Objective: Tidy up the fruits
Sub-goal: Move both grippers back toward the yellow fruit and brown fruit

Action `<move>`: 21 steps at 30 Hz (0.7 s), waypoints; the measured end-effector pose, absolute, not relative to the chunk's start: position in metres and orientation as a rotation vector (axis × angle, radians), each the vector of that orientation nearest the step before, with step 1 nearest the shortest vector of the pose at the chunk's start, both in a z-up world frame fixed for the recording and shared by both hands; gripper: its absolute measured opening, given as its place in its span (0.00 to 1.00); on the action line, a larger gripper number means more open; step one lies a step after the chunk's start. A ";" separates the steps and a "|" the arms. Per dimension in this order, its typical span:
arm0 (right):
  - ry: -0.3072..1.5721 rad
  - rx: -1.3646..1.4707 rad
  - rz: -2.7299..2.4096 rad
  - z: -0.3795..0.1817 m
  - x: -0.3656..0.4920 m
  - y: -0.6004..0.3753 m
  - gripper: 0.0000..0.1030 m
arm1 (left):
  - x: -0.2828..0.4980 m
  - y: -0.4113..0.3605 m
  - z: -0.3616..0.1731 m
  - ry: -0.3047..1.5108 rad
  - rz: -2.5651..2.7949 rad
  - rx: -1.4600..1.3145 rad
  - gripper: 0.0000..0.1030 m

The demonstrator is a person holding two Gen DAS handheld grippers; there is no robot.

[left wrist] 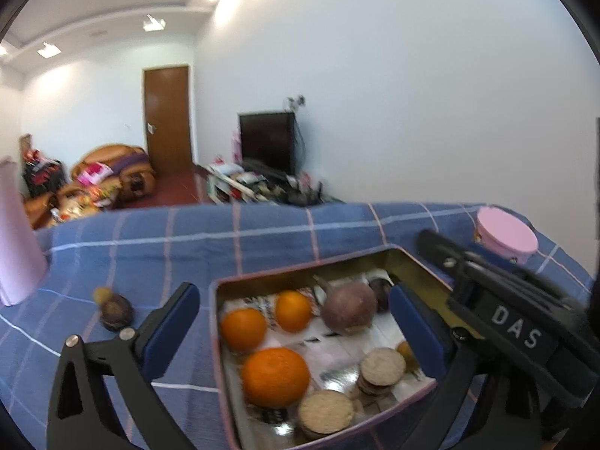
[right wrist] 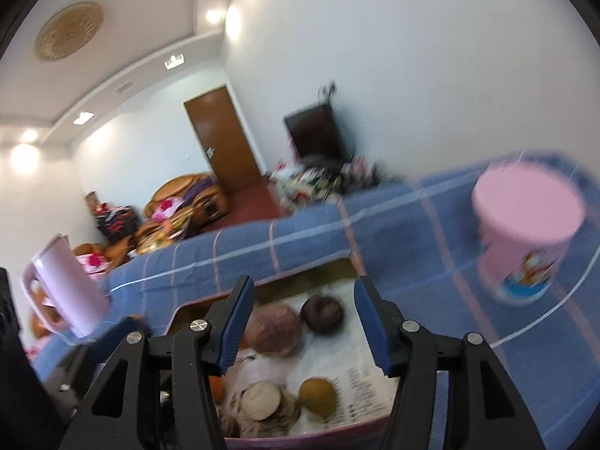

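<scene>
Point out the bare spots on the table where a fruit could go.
Bare blue checked cloth lies between the pink jug and the rectangular tin, past the dark fruit. Inside the tin, it is crowded.

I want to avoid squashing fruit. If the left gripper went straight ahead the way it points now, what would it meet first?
Probably the oranges in the tin box, lying between the open left gripper fingers. Depth is unclear; it might pass above them.

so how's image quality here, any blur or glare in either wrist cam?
Left wrist: mild blur; the oranges in the tin stay readable, ceiling lights blown out. Right wrist: heavier motion smear, the pink cup and pitcher streaked, ceiling spots flare. Both: fisheye bends the blue tablecloth.
</scene>
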State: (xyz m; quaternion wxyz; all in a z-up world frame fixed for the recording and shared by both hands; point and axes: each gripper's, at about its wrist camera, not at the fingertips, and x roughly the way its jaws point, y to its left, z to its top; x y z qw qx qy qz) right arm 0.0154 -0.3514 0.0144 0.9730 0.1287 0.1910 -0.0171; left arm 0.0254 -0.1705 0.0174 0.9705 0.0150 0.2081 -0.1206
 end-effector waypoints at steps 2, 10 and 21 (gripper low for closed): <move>0.321 0.185 -0.102 0.020 0.006 -0.344 0.71 | 0.022 -0.166 0.020 0.388 -0.207 0.035 1.00; 0.226 0.052 -0.208 0.025 -0.008 -0.331 0.80 | 0.021 -0.154 0.017 0.347 -0.089 0.060 1.00; 0.260 0.049 -0.252 0.023 -0.013 -0.325 0.80 | 0.022 -0.149 0.012 0.393 -0.110 0.066 1.00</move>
